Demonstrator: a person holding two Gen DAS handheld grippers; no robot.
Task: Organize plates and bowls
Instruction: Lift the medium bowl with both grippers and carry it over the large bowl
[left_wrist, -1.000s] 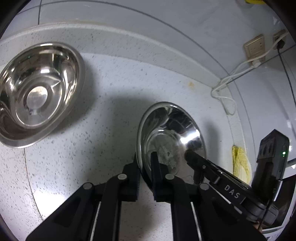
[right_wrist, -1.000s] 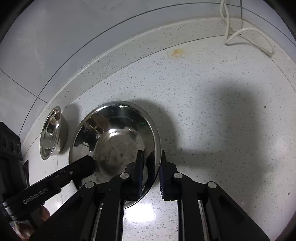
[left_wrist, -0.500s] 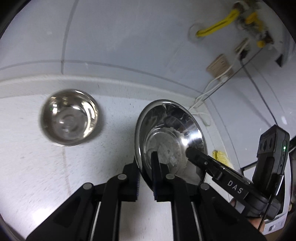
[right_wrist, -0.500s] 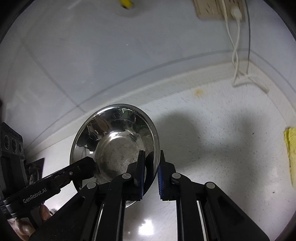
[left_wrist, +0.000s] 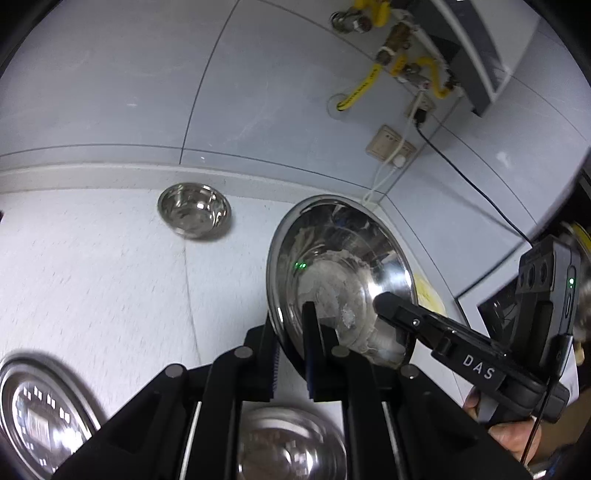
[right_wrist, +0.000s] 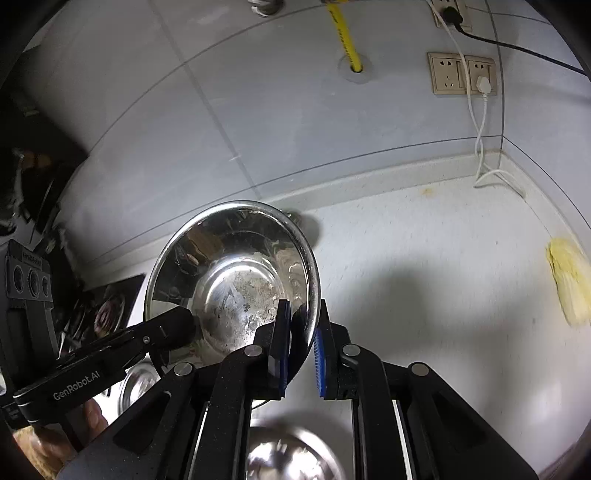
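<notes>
We carry the steel bowl (left_wrist: 340, 280) with both grippers, clear of the counter (left_wrist: 92, 280).

Our left gripper (left_wrist: 291, 354) pinches the bowl's near-left rim and our right gripper (right_wrist: 301, 343) pinches the near-right rim, jaws narrow with only the thin wall between the pads. The bowl hangs tilted, its mouth turned toward us. A small bowl (left_wrist: 194, 214) sits far off by the wall, another bowl (left_wrist: 291, 443) lies just below us, and a plate (left_wrist: 40, 413) lies at near left. We judge we should keep both hands level with each other, hold the pinch firm, then lower squarely onto a matching bowl so it nests without clanging or slipping.
</notes>
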